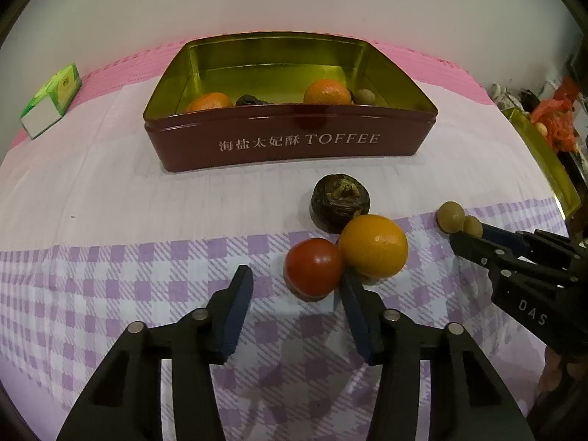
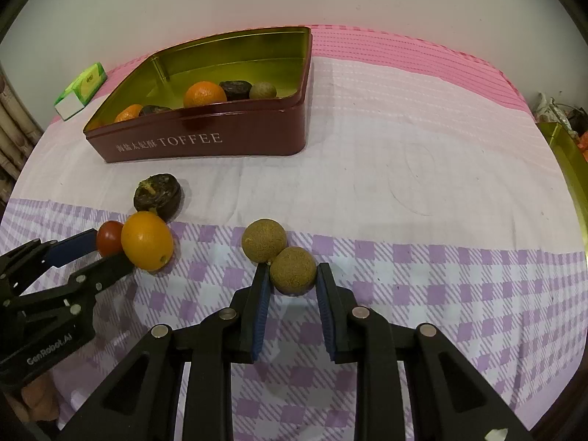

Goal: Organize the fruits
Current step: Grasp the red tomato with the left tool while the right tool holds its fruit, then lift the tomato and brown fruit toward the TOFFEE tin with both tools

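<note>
A maroon TOFFEE tin (image 1: 294, 143) (image 2: 205, 143) stands open at the back with two oranges, dark fruits and a brown ball inside. In front lie a dark dried fruit (image 1: 340, 200) (image 2: 157, 194), an orange (image 1: 373, 245) (image 2: 147, 245) and a red tomato (image 1: 313, 267) (image 2: 109, 237). My left gripper (image 1: 294, 286) (image 2: 99, 253) is open with the tomato between its fingers. Two brown round fruits lie together (image 2: 264, 239) (image 1: 450, 216). My right gripper (image 2: 292, 275) (image 1: 466, 235) has its fingers closely around the nearer one (image 2: 293, 270); contact is unclear.
A green and white box (image 1: 51, 99) (image 2: 81, 90) lies at the back left on the pink cloth. A gold tin lid (image 1: 544, 161) (image 2: 569, 169) and red clutter stand at the right edge. The checked purple cloth (image 2: 441, 294) covers the front.
</note>
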A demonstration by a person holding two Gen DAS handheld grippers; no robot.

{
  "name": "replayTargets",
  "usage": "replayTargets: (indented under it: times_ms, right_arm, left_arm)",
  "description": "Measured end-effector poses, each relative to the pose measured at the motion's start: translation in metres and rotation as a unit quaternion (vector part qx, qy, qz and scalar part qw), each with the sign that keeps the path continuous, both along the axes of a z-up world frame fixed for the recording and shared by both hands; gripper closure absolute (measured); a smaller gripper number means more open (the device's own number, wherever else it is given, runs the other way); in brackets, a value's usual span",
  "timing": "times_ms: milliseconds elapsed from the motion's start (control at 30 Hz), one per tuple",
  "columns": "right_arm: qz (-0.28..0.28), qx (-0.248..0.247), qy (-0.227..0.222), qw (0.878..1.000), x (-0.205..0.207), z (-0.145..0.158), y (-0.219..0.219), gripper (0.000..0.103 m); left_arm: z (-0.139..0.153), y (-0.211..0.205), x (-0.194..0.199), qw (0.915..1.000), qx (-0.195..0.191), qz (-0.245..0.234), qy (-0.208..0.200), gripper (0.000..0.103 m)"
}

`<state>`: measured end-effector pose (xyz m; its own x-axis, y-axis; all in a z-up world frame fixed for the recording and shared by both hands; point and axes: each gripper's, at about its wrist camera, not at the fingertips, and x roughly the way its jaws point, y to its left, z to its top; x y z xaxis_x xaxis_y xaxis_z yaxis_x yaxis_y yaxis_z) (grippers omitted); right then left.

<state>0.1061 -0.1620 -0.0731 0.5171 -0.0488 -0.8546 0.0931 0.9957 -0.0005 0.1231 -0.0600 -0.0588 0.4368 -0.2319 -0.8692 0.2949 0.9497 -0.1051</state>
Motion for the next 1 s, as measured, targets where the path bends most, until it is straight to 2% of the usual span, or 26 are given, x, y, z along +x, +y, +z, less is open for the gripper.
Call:
replayTargets:
  times_ms: [133, 233, 300, 500, 667, 1000]
  right_arm:
    - [0.003, 0.003, -0.001, 1.0, 0.0, 0.0, 0.0, 0.078]
    - [0.005, 0.002, -0.001, 1.0, 0.0, -0.001, 0.001, 0.077]
    - [0.01, 0.002, -0.001, 1.0, 0.0, -0.001, 0.001, 0.074]
    - [0.018, -0.009, -0.002, 1.0, 0.004, -0.002, 0.007, 0.074]
    - [0.019, -0.017, -0.002, 1.0, 0.006, -0.002, 0.009, 0.079]
    - [0.018, -0.018, 0.005, 1.0, 0.009, -0.002, 0.013, 0.08]
  left_arm:
    - [0.0, 0.001, 0.003, 1.0, -0.002, 0.0, -0.002, 0.067]
    - [-0.001, 0.003, 0.003, 1.0, -0.005, 0.0, -0.003, 0.072]
    - [-0.001, 0.005, 0.003, 1.0, -0.008, 0.001, -0.001, 0.072]
    - [0.0, 0.011, 0.002, 1.0, -0.006, 0.003, -0.002, 0.072]
    - [0.0, 0.017, 0.003, 0.9999, -0.007, 0.01, -0.001, 0.072]
    - [0.004, 0.023, 0.001, 0.9998, -0.005, 0.017, -0.004, 0.072]
